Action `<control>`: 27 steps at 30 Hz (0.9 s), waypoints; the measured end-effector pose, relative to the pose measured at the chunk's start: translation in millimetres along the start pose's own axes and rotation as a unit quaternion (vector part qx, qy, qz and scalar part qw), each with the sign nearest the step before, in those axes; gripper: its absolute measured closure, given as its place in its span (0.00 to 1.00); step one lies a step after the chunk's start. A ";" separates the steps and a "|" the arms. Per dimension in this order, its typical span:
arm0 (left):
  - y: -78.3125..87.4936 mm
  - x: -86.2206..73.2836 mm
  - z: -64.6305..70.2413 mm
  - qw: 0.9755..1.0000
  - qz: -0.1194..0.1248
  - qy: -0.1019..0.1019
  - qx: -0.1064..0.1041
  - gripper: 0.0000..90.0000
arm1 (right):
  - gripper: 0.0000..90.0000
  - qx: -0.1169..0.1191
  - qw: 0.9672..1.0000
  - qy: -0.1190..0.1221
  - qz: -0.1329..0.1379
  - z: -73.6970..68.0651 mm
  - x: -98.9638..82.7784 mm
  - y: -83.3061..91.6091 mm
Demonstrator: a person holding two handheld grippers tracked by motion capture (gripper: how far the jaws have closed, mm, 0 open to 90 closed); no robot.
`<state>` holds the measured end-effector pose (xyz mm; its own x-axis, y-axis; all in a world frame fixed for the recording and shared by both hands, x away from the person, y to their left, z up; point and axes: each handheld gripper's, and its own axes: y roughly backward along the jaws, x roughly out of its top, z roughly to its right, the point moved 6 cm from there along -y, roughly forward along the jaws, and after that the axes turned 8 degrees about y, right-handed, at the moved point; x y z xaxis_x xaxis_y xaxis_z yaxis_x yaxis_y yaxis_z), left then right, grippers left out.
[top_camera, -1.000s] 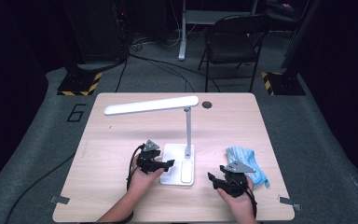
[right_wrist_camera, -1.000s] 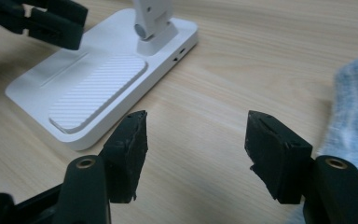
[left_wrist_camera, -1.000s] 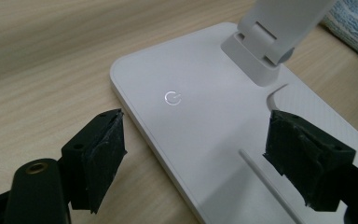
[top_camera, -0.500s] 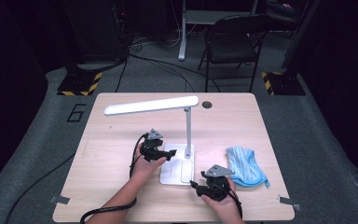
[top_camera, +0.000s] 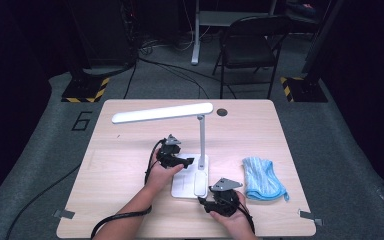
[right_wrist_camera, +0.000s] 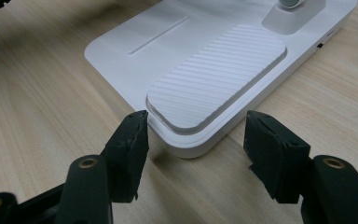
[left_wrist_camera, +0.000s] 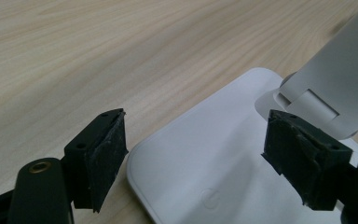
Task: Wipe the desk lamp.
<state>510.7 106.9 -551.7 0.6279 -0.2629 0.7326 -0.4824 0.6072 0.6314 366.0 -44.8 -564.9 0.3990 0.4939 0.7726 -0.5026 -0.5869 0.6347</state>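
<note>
A white desk lamp stands mid-table: flat base, upright post, long head bar. My left gripper lies level at the base's left side and points at the foot of the post. In the left gripper view it is open, with a rounded corner of the base between the jaws and the post's hinge by the right pad. My right gripper is open around the base's near corner, below the ribbed pad; its jaws have just been closing slightly.
A crumpled blue cloth lies right of the lamp base on the light wooden table. A round hole sits near the far edge. A folding chair stands behind the table. Cables trail from both grippers.
My right gripper has moved left from beside the blue cloth to the front of the lamp base. My left gripper has slid away from me, closer to the post.
</note>
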 end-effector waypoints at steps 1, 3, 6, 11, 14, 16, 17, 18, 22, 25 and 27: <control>-0.9 -0.2 0.1 1.000 -0.002 -0.002 0.002 0.24 | 0.45 0.000 1.000 0.002 0.001 -0.4 0.0 -0.9; -5.4 -0.2 2.1 1.000 0.009 0.012 -0.003 0.24 | 0.44 0.000 1.000 0.002 0.000 -1.1 -0.5 -1.2; -6.3 -0.8 1.3 1.000 0.005 0.010 -0.006 0.24 | 0.44 0.001 1.000 0.005 0.002 -0.6 -0.4 -1.5; -4.3 -2.2 -0.8 1.000 -0.009 -0.008 0.002 0.25 | 0.43 0.008 1.000 0.007 -0.001 1.8 0.7 -1.9; -4.0 -2.5 -1.1 1.000 -0.008 -0.006 0.006 0.25 | 0.42 0.007 1.000 0.006 0.001 3.9 0.9 -1.3; -3.8 -2.8 -0.6 1.000 -0.006 0.000 0.003 0.25 | 0.43 0.002 1.000 0.001 0.000 5.6 1.6 -0.1; -3.6 -2.9 -0.2 1.000 -0.005 0.005 0.005 0.25 | 0.43 0.000 1.000 -0.006 0.001 6.5 2.3 0.4; -2.9 -3.1 -0.8 1.000 -0.005 0.002 0.008 0.25 | 0.43 -0.002 1.000 -0.004 0.005 8.8 2.8 0.8; 0.8 -6.0 -3.3 1.000 -0.008 0.008 0.006 0.25 | 0.43 -0.009 1.000 -0.011 0.004 16.8 4.5 2.2; 3.4 -7.6 -5.9 1.000 -0.007 0.006 0.007 0.25 | 0.43 -0.018 1.000 -0.020 0.000 23.2 4.8 3.4; 5.3 -8.9 -6.9 1.000 -0.011 0.002 0.009 0.25 | 0.43 -0.021 1.000 -0.022 -0.001 27.1 4.6 4.3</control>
<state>506.7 117.6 -556.6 0.6409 -0.2736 0.7172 -0.4793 0.5871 0.6523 386.5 -62.5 -558.3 0.4331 0.4665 0.7713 -0.5329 -0.5576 0.6365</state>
